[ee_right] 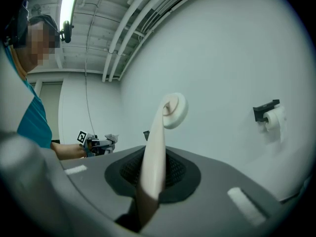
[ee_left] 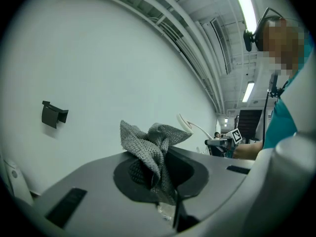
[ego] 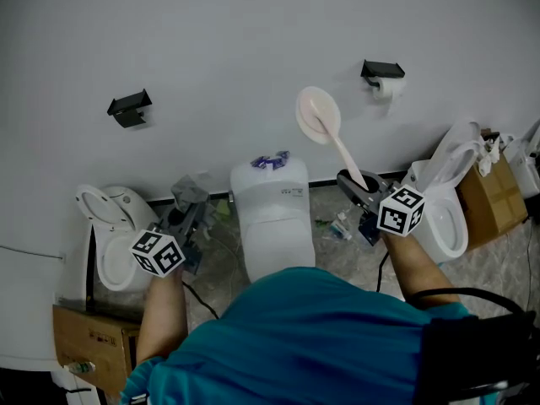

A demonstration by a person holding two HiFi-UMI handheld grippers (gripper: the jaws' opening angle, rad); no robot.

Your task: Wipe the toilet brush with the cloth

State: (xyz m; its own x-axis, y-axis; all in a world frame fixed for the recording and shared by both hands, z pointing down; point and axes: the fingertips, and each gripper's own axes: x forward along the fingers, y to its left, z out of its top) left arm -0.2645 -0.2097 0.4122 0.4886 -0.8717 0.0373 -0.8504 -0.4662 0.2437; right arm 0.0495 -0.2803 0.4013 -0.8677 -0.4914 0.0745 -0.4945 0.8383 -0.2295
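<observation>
My left gripper (ee_left: pixel 159 177) is pressed shut on the grey knitted cloth (ee_left: pixel 150 144), which bunches up out of the jaws in crumpled folds. My right gripper (ee_right: pixel 152 176) pinches the cream handle of the toilet brush (ee_right: pixel 163 127). The handle rises steeply, and its round flat head stands up in front of the white wall (ego: pixel 219 32). The two grippers are well apart, and cloth and brush do not touch.

Between them stands the middle toilet (ego: pixel 272 213), lid down, with something small and blue on top of its tank. A second toilet (ego: pixel 108 239) with its seat raised stands beside my left gripper, and a third (ego: pixel 445 205) beside my right. On the wall, a black holder (ego: pixel 129 106) hangs above the left toilet. Another with a paper roll (ego: pixel 384 78) hangs just right of the brush head. Cardboard boxes (ego: pixel 91 336) sit at both outer edges of the floor, and small litter (ego: pixel 337 224) lies between the middle and right toilets.

The tank carries a small label and the left box a sticker, both too small to read. Each gripper's cube shows black-and-white square markers.
</observation>
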